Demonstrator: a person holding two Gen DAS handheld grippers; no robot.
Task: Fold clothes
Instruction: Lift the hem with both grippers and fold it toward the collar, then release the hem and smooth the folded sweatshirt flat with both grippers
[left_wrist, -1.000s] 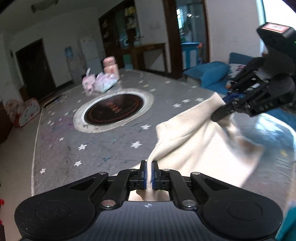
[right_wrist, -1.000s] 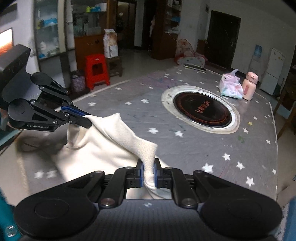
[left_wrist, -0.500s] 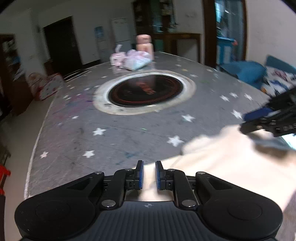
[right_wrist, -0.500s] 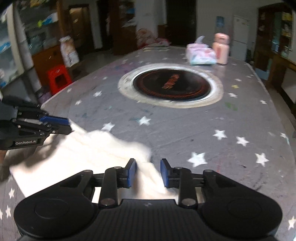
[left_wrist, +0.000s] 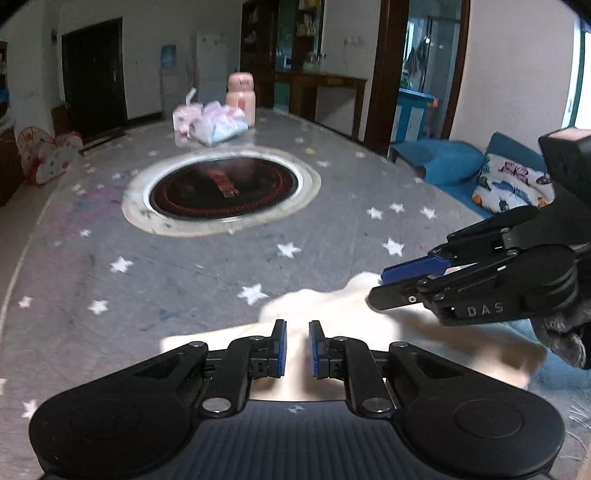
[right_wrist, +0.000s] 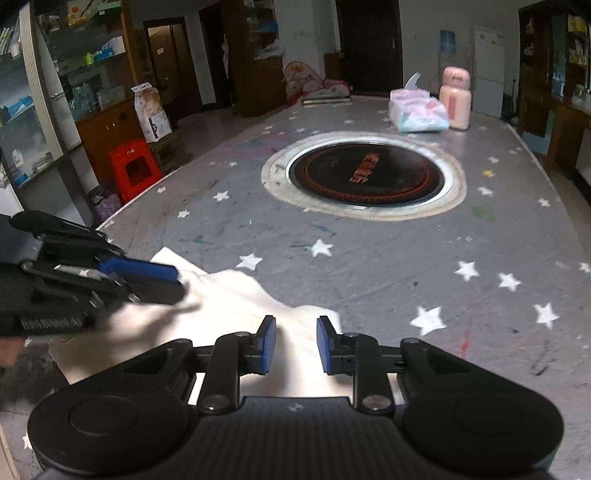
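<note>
A cream cloth (left_wrist: 332, 317) lies flat on the grey star-patterned table (left_wrist: 184, 277), near its front edge; it also shows in the right wrist view (right_wrist: 229, 306). My left gripper (left_wrist: 297, 349) is open and empty, hovering over the cloth's near edge. My right gripper (right_wrist: 293, 343) is open and empty over the cloth's right corner. The right gripper shows at the right of the left wrist view (left_wrist: 413, 280), over the cloth's far corner. The left gripper shows at the left of the right wrist view (right_wrist: 147, 277).
A round black hotplate (left_wrist: 221, 188) is set into the table's middle. A tissue pack (left_wrist: 210, 123) and a pink bottle (left_wrist: 241, 96) stand at the far end. A red stool (right_wrist: 135, 171) is left of the table, a blue sofa with a pillow (left_wrist: 513, 184) right.
Both grippers held the cloth's corners raised a second ago. They lowered it, opened and let go. The cloth now lies flat and the grippers have drawn back slightly.
</note>
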